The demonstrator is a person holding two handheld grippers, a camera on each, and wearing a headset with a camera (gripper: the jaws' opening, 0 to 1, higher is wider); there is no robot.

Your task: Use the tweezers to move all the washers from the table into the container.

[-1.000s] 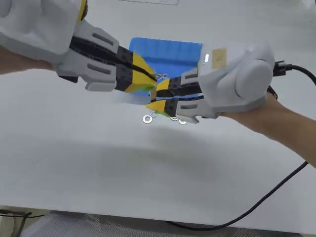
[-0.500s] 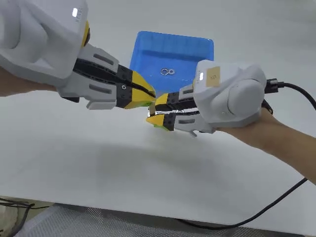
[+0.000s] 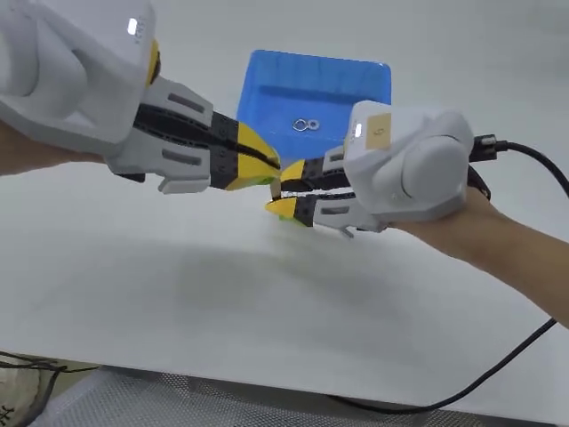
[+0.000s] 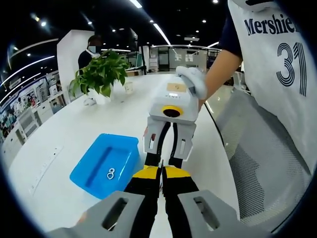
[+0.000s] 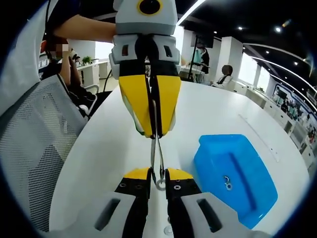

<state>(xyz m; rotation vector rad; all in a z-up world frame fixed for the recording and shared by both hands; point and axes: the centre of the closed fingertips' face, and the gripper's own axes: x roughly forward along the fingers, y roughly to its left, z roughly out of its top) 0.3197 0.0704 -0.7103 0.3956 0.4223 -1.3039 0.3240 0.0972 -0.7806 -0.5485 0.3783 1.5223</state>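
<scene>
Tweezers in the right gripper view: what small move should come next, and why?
Probably carry both grippers together toward the blue container and ease the squeeze there. The left gripper holds the tweezers, the right gripper has its fingers closed around their tips, and a washer appears pinched at the tip, beside the container, not over it.

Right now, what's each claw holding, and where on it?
Left claw grips the tweezers by their back end. Right claw seems to squeeze their legs near the tips, which pinch a washer.
</scene>
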